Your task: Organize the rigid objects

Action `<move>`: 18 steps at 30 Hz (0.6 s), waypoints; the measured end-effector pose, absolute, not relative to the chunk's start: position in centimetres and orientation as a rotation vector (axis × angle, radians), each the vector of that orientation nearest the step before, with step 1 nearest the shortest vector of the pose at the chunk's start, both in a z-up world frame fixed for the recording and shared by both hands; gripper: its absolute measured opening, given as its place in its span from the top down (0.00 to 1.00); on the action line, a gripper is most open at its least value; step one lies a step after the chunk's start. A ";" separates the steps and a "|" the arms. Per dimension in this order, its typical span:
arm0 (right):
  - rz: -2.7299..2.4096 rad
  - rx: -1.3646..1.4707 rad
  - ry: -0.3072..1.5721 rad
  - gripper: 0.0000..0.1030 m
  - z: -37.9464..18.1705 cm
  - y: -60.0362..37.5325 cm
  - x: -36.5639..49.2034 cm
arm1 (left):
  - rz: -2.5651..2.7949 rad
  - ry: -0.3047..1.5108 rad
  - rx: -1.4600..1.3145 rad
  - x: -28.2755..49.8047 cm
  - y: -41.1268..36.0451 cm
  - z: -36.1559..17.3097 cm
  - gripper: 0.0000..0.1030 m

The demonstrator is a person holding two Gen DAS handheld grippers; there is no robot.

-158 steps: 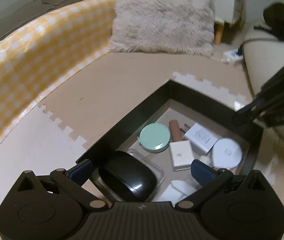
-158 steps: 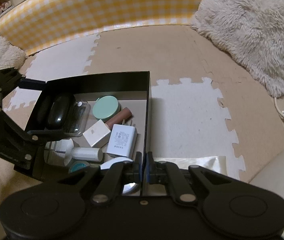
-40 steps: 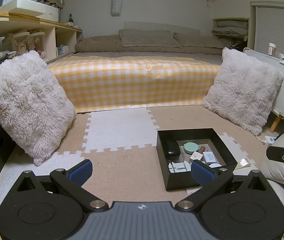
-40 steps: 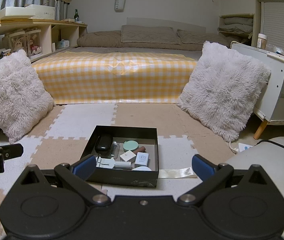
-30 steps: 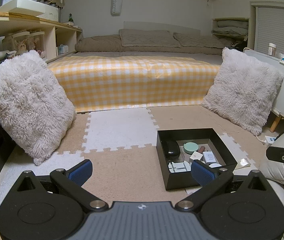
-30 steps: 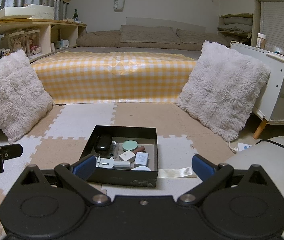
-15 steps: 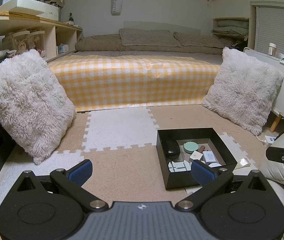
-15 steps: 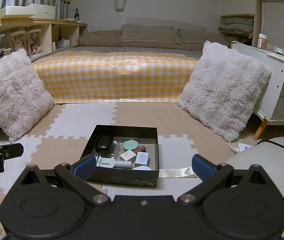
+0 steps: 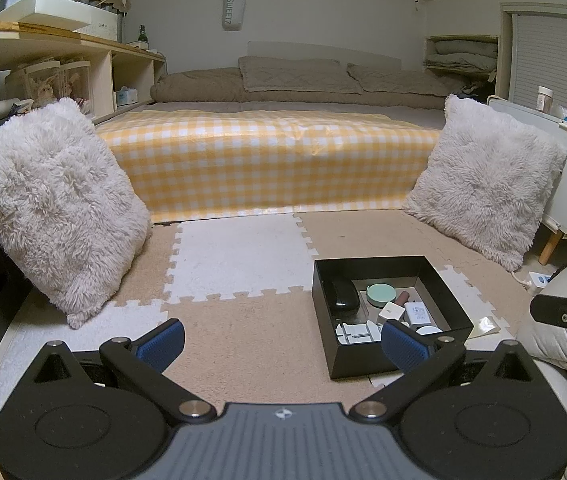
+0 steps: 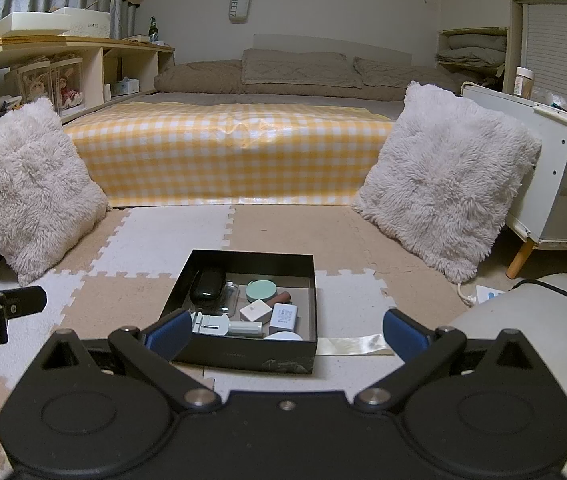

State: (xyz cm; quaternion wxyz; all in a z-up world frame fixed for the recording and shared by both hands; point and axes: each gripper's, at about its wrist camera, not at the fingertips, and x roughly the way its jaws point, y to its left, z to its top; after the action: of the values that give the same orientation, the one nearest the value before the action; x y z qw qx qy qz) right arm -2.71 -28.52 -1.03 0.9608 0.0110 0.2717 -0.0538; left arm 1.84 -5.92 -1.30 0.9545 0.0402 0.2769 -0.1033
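Left tool point(image 9: 281, 344): blue pads spread wide, nothing between them, held above the floor mat.
Right tool point(image 10: 283, 332): spread equally wide, empty.
Black box point(image 10: 243, 354): sits on the foam floor mat point(image 10: 131, 300), between the two tools.
In the box: black case point(image 10: 206, 287), mint round compact point(image 10: 261, 290), white charger point(image 10: 284, 317), white cube point(image 10: 255, 312).
Hard to see: near wall hides the front items; a white disc point(image 10: 282, 336) is half cut off.
Room: yellow checked bed point(image 10: 227, 156), two fluffy pillows point(image 10: 447, 178), shelf point(image 10: 63, 68), white cabinet point(image 10: 555, 184).
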 end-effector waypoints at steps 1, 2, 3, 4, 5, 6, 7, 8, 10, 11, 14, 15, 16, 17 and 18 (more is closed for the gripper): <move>-0.110 0.023 0.550 0.00 -1.0 -28.5 -2.7 | -0.210 0.562 0.081 1.9 -5.9 -1.3 0.00; -0.110 0.023 0.550 0.00 -1.0 -28.5 -2.7 | -0.211 0.563 0.081 1.9 -5.9 -1.3 0.00; -0.110 0.024 0.550 0.00 -1.0 -28.5 -2.7 | -0.211 0.563 0.081 1.9 -5.9 -1.3 0.00; -0.110 0.024 0.550 0.00 -1.0 -28.5 -2.7 | -0.210 0.563 0.081 1.9 -5.9 -1.3 0.00; -0.110 0.024 0.550 0.00 -1.0 -28.5 -2.7 | -0.210 0.563 0.081 1.9 -5.9 -1.3 0.00; -0.110 0.023 0.551 0.00 -1.0 -28.5 -2.7 | -0.210 0.563 0.081 1.8 -5.9 -1.3 0.00; -0.110 0.023 0.550 0.00 -1.0 -28.5 -2.7 | -0.210 0.563 0.081 1.9 -5.9 -1.3 0.00; -0.110 0.023 0.550 0.00 -1.0 -28.5 -2.7 | -0.209 0.563 0.080 1.8 -5.9 -1.3 0.00; -0.110 0.023 0.550 0.00 -1.0 -28.5 -2.7 | -0.208 0.563 0.080 1.7 -5.9 -1.4 0.00; -0.110 0.024 0.550 0.00 -1.0 -28.5 -2.7 | -0.208 0.563 0.079 1.7 -5.9 -1.4 0.00; -0.110 0.023 0.551 0.00 -1.0 -28.5 -2.7 | -0.209 0.564 0.080 1.7 -5.9 -1.4 0.00; -0.110 0.023 0.550 0.00 -1.0 -28.5 -2.7 | -0.208 0.564 0.080 1.8 -5.9 -1.4 0.00; -0.110 0.023 0.550 0.00 -1.0 -28.5 -2.7 | -0.208 0.563 0.079 1.8 -5.9 -1.4 0.00; -0.110 0.023 0.550 0.00 -1.0 -28.5 -2.7 | -0.208 0.564 0.079 1.8 -5.9 -1.4 0.00; -0.110 0.023 0.551 0.00 -1.0 -28.5 -2.7 | -0.207 0.564 0.079 1.8 -5.9 -1.4 0.00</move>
State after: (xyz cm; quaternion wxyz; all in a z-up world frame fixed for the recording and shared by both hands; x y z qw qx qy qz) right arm -2.68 -28.49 -1.03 0.9608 0.0115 0.2717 -0.0542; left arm 1.79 -5.89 -1.35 0.9545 0.0391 0.2775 -0.1021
